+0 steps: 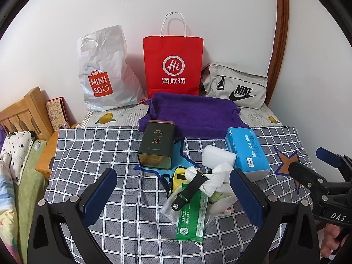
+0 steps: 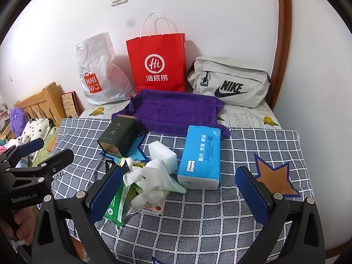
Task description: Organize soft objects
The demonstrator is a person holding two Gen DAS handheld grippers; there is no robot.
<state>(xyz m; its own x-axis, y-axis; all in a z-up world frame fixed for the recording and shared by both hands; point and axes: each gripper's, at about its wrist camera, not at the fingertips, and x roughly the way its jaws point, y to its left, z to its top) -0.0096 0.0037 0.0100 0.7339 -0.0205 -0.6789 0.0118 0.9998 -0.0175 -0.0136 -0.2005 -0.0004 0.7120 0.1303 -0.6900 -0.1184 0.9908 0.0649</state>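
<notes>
Along the back edge of the worktop (image 1: 92,198) we see three bags standing against the wall: a plastic bag (image 1: 103,70) at the left, a paper bag (image 1: 172,66) in the middle, and a pouch (image 1: 236,85) at the right. Just before the paper bag lies a towel (image 1: 193,114). At the towel's front left corner rests a tin (image 1: 156,147), lying on its side; at its front right corner lies a tissue pack (image 1: 247,151). Between them sits a sponge (image 1: 217,156), touching the tissue pack. Before the sponge we find a heap: crumpled tissue (image 1: 216,179) on top, a strap (image 1: 189,190) across it, and a packet (image 1: 193,215) nearest the front edge. Left of the worktop stands a bed (image 1: 13,165).
</notes>
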